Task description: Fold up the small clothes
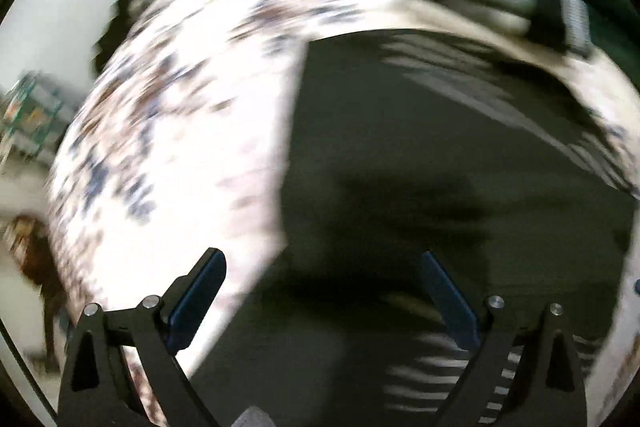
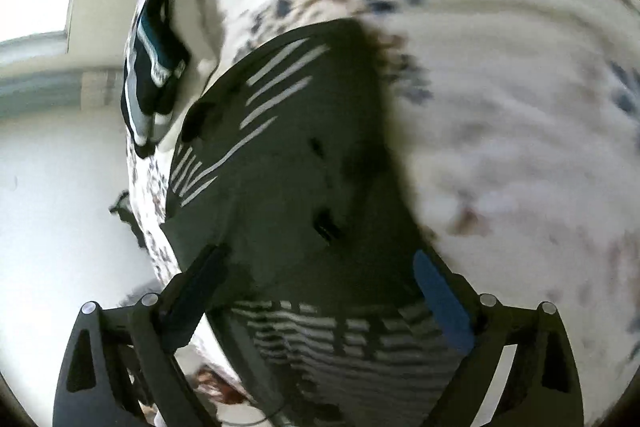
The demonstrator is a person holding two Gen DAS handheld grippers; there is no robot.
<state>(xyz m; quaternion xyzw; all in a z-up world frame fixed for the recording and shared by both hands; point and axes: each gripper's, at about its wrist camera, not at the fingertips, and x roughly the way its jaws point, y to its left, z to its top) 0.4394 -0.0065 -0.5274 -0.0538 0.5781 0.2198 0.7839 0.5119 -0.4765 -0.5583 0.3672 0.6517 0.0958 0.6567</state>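
Overhead, both jaws spread, nothing pinched, above dark striped garment (image 2: 288, 195) on patterned cloth (image 1: 168, 147); no readable writing.

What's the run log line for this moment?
left gripper: open, empty | right gripper: open, empty | dark striped garment: flat on patterned sheet

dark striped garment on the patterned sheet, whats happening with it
A person is working over a dark garment with white stripes, spread on a white speckled sheet. Both the left gripper and right gripper hover above it with jaws open, holding nothing. A folded dark garment lies at the sheet's edge.
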